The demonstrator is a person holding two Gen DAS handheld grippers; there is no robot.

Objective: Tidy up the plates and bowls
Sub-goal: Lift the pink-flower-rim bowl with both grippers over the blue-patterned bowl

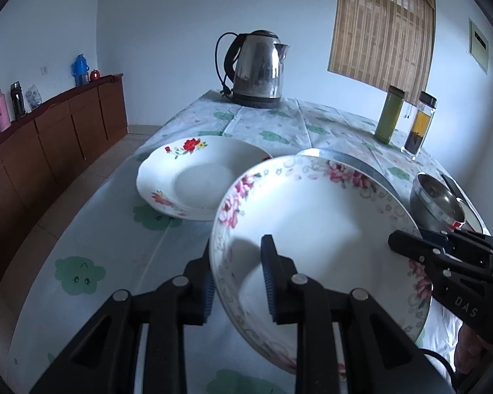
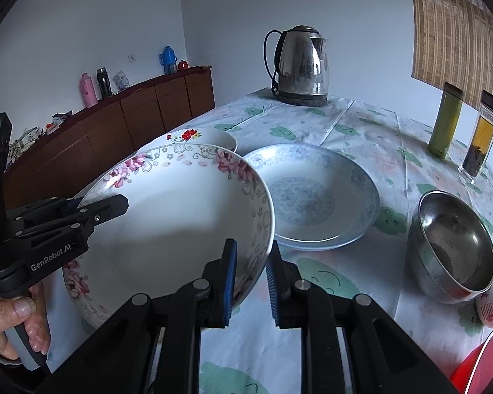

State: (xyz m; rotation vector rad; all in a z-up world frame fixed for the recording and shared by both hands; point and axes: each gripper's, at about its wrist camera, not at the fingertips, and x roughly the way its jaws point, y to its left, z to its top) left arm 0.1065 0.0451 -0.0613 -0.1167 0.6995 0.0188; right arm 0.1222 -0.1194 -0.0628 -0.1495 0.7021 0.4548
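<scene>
Both claws, left claw (image 1: 236, 274) and right claw (image 2: 251, 271), are pinching the glazed, breakable pink-flowered plate (image 2: 167, 226) by opposite rims.

Pink-flowered plate (image 2: 167, 216): glossy glazed ceramic; red-flowered plate (image 1: 194, 177): same glaze; blue-patterned plate (image 2: 312, 197): glossy ceramic; bowl (image 2: 450, 246): dull brushed steel; kettle (image 1: 258, 65): shiny steel, black plastic handle; table (image 1: 115, 246): smooth printed plastic cover; sideboard (image 1: 49, 144): brown wood

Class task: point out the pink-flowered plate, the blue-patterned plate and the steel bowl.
pink-flowered plate (image 2: 180, 223): right wrist view, white centre.
blue-patterned plate (image 2: 300, 198): right wrist view, centre medallion.
steel bowl (image 2: 453, 246): right wrist view, inner wall.
</scene>
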